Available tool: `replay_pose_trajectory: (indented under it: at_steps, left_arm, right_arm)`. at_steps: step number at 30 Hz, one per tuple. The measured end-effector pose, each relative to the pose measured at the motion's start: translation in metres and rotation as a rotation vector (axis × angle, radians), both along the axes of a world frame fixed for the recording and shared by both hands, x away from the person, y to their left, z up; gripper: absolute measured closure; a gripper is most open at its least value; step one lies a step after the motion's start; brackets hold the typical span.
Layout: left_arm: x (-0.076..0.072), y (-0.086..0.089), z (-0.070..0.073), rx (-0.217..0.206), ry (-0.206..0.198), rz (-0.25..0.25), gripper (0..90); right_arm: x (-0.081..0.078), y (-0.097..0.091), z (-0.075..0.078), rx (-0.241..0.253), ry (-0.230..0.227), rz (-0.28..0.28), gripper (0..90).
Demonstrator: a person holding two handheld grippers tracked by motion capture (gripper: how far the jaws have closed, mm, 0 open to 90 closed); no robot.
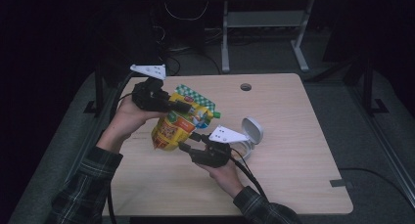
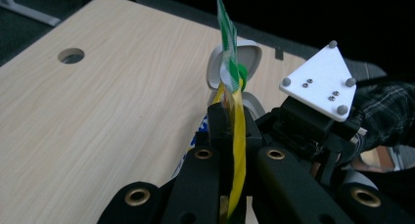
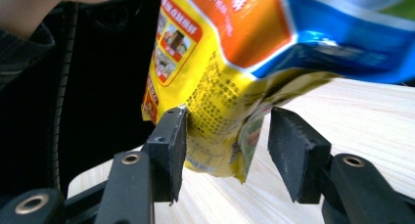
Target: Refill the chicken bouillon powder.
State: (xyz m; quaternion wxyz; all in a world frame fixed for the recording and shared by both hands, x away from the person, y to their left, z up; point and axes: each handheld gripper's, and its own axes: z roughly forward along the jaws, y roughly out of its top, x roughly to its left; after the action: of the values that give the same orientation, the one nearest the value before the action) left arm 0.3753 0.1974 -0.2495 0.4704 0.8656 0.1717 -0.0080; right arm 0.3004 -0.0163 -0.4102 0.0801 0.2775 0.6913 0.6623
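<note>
Left gripper point(image 1: 182, 105) was clamped tight on the upper edge of the yellow plastic food pouch with the green-checked top point(image 1: 180, 120), holding it in the air, tilted, over the light wooden table point(image 1: 293, 131). Right gripper point(image 1: 188, 142) sat at the pouch's lower corner, jaws spread; the left pad point(image 3: 169, 150) was at the film, the right pad point(image 3: 293, 153) was clear of it. A white round lidded container point(image 1: 249, 133), lid up, stood just beyond the right hand point(image 1: 222, 172).

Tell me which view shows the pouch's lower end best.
The right gripper view: the pouch hangs between the right gripper, its bottom corner and print close up. The high view gives it whole but small; the left gripper view gives a thin edge.
</note>
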Motion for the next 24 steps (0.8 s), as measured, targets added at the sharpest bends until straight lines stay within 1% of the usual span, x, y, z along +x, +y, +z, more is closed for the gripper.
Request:
replay_pose_trajectory:
  at_steps: [3,6,8,10,13,16,19,20,22,24]
  left_arm:
    - [-0.001,0.012,-0.005,-0.041,-0.007,0.033,90.0]
    - [-0.003,0.024,-0.011,-0.078,-0.030,0.072,90.0]
    - [-0.004,0.031,-0.015,-0.103,-0.044,0.098,90.0]
    - [-0.004,0.037,-0.019,-0.123,-0.055,0.121,90.0]
    - [-0.005,0.045,-0.027,-0.158,-0.073,0.160,89.9]
    - [-0.005,0.051,-0.034,-0.175,-0.088,0.190,89.9]
    - [-0.005,0.057,-0.043,-0.195,-0.097,0.216,89.9]
    - [-0.005,0.059,-0.046,-0.202,-0.099,0.227,89.9]
    - [-0.004,0.063,-0.051,-0.218,-0.107,0.247,89.9]
    - [-0.005,0.068,-0.057,-0.232,-0.111,0.269,89.9]
  right_arm:
    - [-0.001,0.002,0.001,-0.032,-0.001,-0.015,47.8]
    - [-0.003,0.004,0.001,-0.075,-0.009,-0.028,48.0]
    - [-0.004,0.004,0.002,-0.093,-0.007,-0.034,47.8]
    - [-0.004,0.004,0.003,-0.122,-0.008,-0.041,47.3]
    - [-0.005,0.002,0.005,-0.152,0.004,-0.038,46.4]
    - [-0.006,0.001,0.009,-0.182,0.000,-0.042,45.6]
    - [-0.007,-0.001,0.013,-0.202,0.010,-0.038,44.7]
    - [-0.008,-0.002,0.014,-0.205,0.016,-0.038,44.2]
    - [-0.010,-0.004,0.016,-0.232,0.031,-0.029,43.7]
    - [-0.011,-0.007,0.017,-0.246,0.039,-0.026,43.6]
